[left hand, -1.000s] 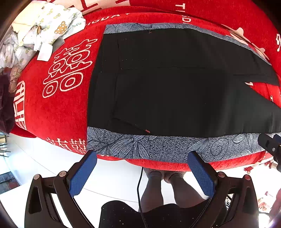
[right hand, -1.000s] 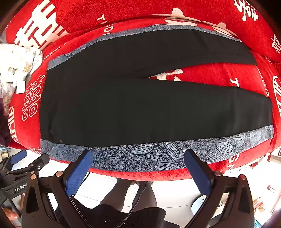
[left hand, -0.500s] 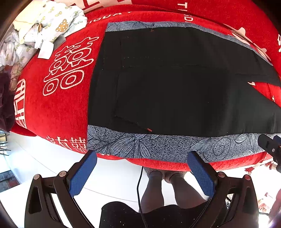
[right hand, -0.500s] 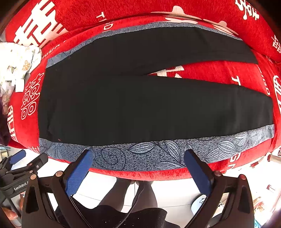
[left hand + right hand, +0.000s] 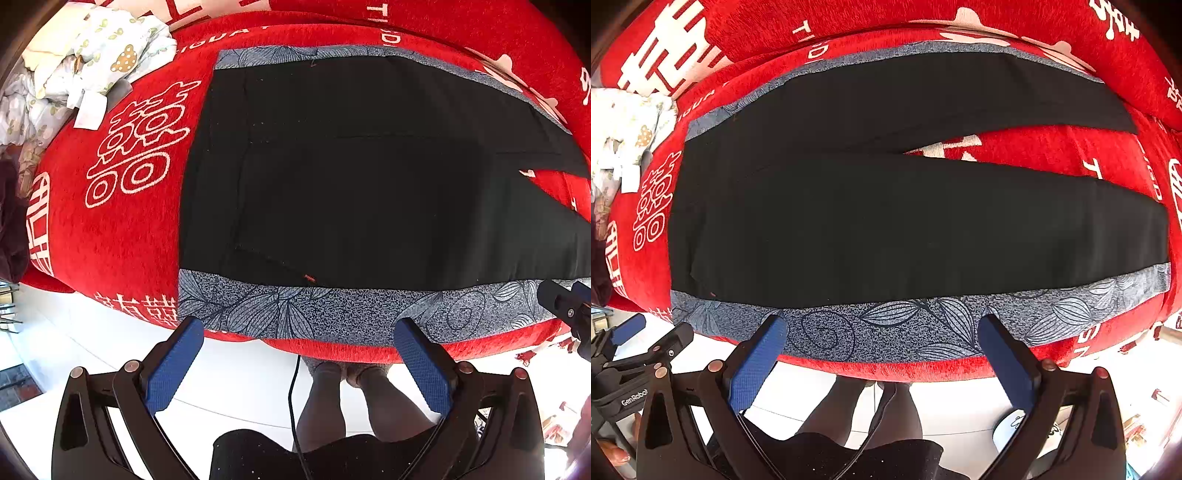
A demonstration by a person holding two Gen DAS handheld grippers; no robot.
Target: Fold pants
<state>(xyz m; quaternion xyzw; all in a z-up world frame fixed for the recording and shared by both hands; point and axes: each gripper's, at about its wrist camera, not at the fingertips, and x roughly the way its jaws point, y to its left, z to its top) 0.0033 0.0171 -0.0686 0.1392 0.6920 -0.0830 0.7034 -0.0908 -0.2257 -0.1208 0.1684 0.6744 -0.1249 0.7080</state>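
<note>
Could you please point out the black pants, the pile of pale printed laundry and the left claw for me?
black pants (image 5: 886,229), right wrist view, middle of the near leg.
pale printed laundry (image 5: 92,62), left wrist view, top of the pile.
left claw (image 5: 299,362), left wrist view, midway between its fingertips.

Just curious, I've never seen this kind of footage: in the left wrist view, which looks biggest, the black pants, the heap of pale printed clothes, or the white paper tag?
1. black pants, filling most of the frame
2. pale printed clothes, heaped at the far left corner
3. white tag, clearly smallest

The heap is partly cut off by the frame edge, so its full extent is unsure.

Pants (image 5: 369,166) lie on the sofa (image 5: 122,236), clothes pile (image 5: 74,70) left.
</note>
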